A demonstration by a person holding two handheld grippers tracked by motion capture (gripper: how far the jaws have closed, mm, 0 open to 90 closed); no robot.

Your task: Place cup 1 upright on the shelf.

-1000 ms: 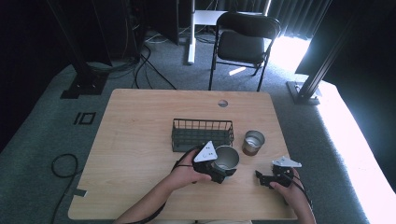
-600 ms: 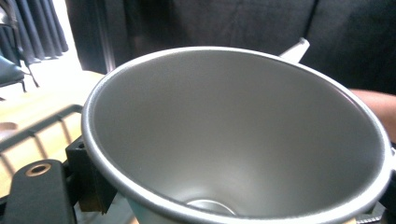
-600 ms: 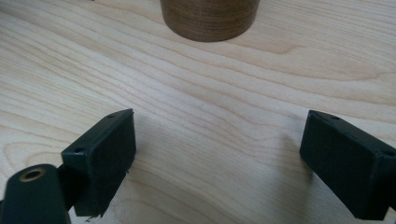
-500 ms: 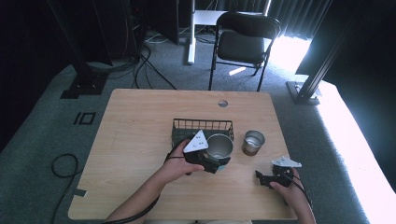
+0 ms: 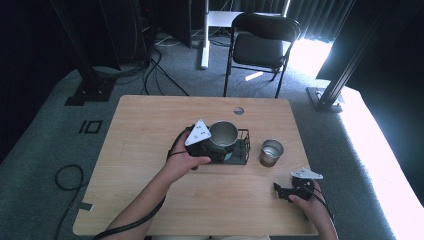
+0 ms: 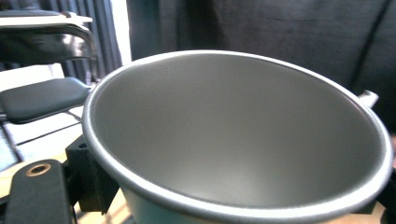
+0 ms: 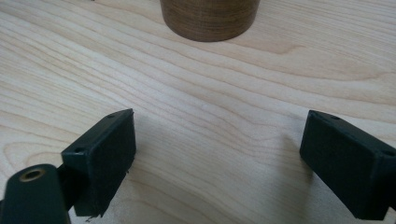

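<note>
Now left gripper (image 5: 212,146), clamped on steel cup (image 5: 223,134), has lifted it from table (image 5: 150,125) over wire basket (image 5: 243,150); lowering in likely next. Right gripper (image 5: 287,192) idle near second cup (image 5: 270,152), jaws wide, empty.

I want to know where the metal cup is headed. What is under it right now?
The black wire basket lies under the metal cup, which the left tongs hold above it. The cup and tongs cover most of the basket's inside, so its contents cannot be seen.

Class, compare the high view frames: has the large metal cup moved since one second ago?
Yes. The large metal cup has moved away from the person, from the table in front of the wire basket to above it.
</note>
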